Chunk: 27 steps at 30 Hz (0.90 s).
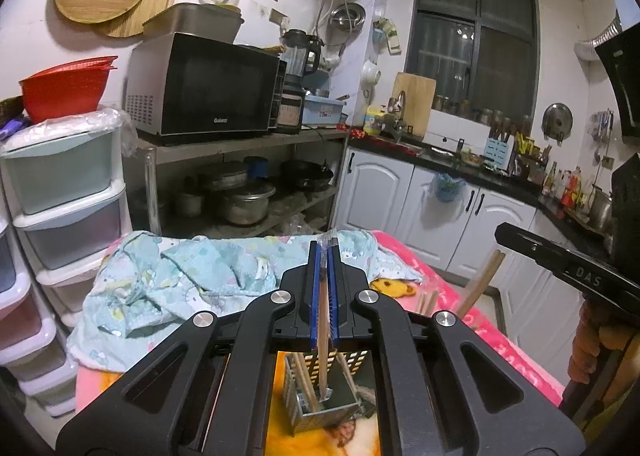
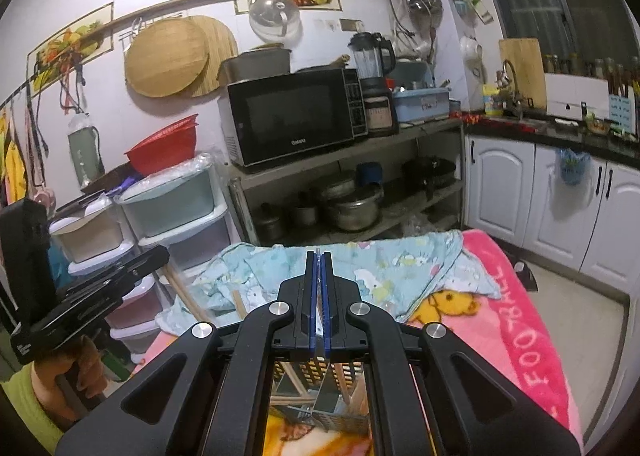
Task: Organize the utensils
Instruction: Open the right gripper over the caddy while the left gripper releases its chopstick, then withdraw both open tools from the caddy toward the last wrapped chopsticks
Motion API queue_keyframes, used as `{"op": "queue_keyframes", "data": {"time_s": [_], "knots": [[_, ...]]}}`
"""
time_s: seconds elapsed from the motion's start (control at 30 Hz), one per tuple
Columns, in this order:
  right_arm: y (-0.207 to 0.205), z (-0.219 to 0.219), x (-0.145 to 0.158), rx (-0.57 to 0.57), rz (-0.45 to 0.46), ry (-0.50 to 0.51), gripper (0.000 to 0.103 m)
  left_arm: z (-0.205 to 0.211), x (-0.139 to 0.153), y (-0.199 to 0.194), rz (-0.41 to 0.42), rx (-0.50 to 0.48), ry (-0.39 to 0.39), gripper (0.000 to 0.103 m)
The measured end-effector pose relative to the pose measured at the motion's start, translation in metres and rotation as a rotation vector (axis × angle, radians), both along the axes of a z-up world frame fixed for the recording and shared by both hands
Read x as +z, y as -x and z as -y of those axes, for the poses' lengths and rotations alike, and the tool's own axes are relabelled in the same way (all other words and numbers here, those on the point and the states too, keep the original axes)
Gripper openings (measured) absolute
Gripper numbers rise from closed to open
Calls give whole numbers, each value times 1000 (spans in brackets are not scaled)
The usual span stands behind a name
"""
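Observation:
My left gripper (image 1: 325, 252) is shut on a wooden chopstick (image 1: 322, 316) that points down into a perforated metal utensil holder (image 1: 308, 412). The holder stands under the fingers with more chopsticks in it. A bit of clear wrap sticks out at the fingertips. My right gripper (image 2: 319, 256) is shut with a thin pale sliver between its blue pads. In the left wrist view a wooden chopstick (image 1: 482, 280) hangs below the right gripper (image 1: 508, 234). The holder (image 2: 344, 422) also lies under the right fingers. The left gripper (image 2: 160, 254) shows at the left with its chopstick (image 2: 184, 296).
A pink blanket (image 2: 520, 336) covers the table, with a crumpled light blue cloth (image 2: 380, 268) across its far end. Behind stand a metal shelf with a microwave (image 2: 292, 116) and pots, plastic drawers (image 1: 60, 192) at the left, and white cabinets (image 1: 400, 192) at the right. A hand (image 2: 60, 376) holds the left gripper.

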State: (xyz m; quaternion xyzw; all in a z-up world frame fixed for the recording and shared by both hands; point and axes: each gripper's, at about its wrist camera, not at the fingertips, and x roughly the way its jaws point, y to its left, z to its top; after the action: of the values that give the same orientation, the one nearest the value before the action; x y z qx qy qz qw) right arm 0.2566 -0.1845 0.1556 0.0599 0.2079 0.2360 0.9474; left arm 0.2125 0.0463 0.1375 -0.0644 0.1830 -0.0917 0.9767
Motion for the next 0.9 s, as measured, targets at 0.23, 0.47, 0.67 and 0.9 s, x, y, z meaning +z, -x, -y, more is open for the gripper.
{"op": "queue_keyframes", "data": {"time_s": [0.23, 0.47, 0.67, 0.9], "knots": [[-8, -3, -18, -6, -45, 11, 3, 0, -15, -4, -28, -8, 2, 2], [-11, 1, -31, -28, -92, 43, 25, -2, -28, -5, -68, -7, 3, 18], [3, 17, -33, -71, -60, 52, 42, -10, -25, 10, -55, 13, 46, 55], [19, 37, -34, -104, -45, 48, 49, -14, -15, 31, -3, 29, 61, 88]]}}
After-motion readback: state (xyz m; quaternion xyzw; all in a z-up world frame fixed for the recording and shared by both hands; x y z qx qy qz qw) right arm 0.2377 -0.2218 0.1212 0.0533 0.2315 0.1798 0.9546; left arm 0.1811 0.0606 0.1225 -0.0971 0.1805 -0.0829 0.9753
